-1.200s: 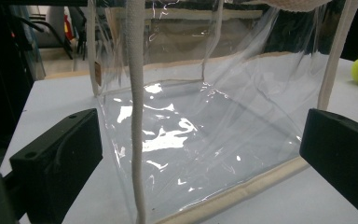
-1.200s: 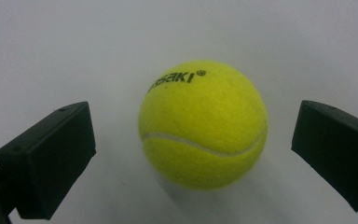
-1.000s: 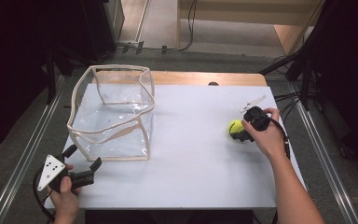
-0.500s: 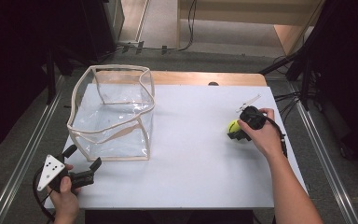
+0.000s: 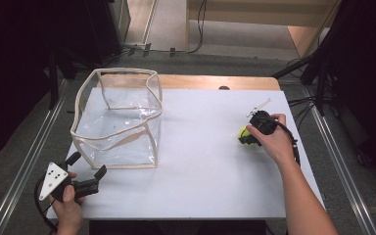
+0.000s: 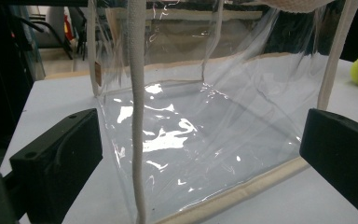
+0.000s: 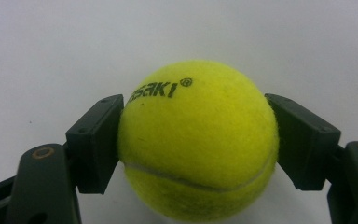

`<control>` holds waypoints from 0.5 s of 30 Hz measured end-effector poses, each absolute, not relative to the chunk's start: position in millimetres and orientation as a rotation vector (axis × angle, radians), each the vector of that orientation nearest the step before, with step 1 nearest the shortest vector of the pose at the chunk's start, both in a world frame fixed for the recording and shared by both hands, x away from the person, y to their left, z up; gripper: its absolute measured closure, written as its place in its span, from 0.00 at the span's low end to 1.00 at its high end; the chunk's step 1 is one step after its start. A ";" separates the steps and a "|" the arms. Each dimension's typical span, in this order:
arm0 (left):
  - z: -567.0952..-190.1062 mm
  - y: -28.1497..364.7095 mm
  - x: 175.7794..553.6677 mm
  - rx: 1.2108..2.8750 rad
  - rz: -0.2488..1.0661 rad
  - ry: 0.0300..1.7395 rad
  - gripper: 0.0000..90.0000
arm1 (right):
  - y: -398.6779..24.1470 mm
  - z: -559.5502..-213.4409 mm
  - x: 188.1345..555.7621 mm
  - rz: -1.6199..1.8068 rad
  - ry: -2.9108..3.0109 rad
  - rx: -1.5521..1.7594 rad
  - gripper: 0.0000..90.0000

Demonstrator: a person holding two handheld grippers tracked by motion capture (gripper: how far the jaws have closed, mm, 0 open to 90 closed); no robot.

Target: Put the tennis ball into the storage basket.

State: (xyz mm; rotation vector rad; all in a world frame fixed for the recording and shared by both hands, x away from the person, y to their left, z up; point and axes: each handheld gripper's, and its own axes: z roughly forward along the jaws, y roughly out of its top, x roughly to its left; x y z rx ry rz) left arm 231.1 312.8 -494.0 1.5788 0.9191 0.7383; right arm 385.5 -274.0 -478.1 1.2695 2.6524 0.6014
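Note:
A yellow tennis ball (image 7: 196, 140) with black lettering rests on the white table (image 5: 200, 171) at the right. My right gripper (image 7: 193, 140) has just been closing, and both pads now press the ball's sides. In the high view the ball (image 5: 244, 132) peeks out under the right gripper (image 5: 247, 137), with a hand on top of it. A clear plastic bag (image 5: 117, 122) with beige trim stands open at the left. My left gripper (image 5: 87, 165) is open just in front of the bag's near corner. In the left gripper view the bag (image 6: 205, 116) stands beyond the wide-apart jaws of the left gripper (image 6: 200, 154).
The table's left edge runs beside a metal rail (image 5: 24, 166), and another rail (image 5: 342, 166) lines the right side. Cables (image 5: 303, 105) lie off the far right corner. Bare white table stretches between the bag and the ball.
The right gripper's jaws have come together onto the tennis ball, and the right hand has shifted slightly over it. The left gripper and the bag have not moved.

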 end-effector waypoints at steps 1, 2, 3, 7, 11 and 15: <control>-494.0 312.8 231.1 1.579 0.738 0.919 0.00 | -274.0 -478.1 385.5 0.601 2.652 1.269 0.25; -494.0 312.8 231.0 1.579 0.738 0.919 0.00 | -274.6 -478.1 385.2 0.606 2.653 1.275 0.25; -494.0 312.8 231.0 1.579 0.738 0.919 0.00 | -274.9 -478.0 385.2 0.605 2.654 1.271 0.25; -493.9 312.9 231.0 1.579 0.738 0.920 0.00 | -275.2 -477.7 385.1 0.605 2.655 1.265 0.26; -493.9 313.1 231.0 1.579 0.737 0.918 0.00 | -274.0 -476.7 384.8 0.602 2.670 1.257 0.26; -493.9 313.4 230.8 1.578 0.738 0.914 0.00 | -273.9 -474.4 384.6 0.610 2.671 1.242 0.26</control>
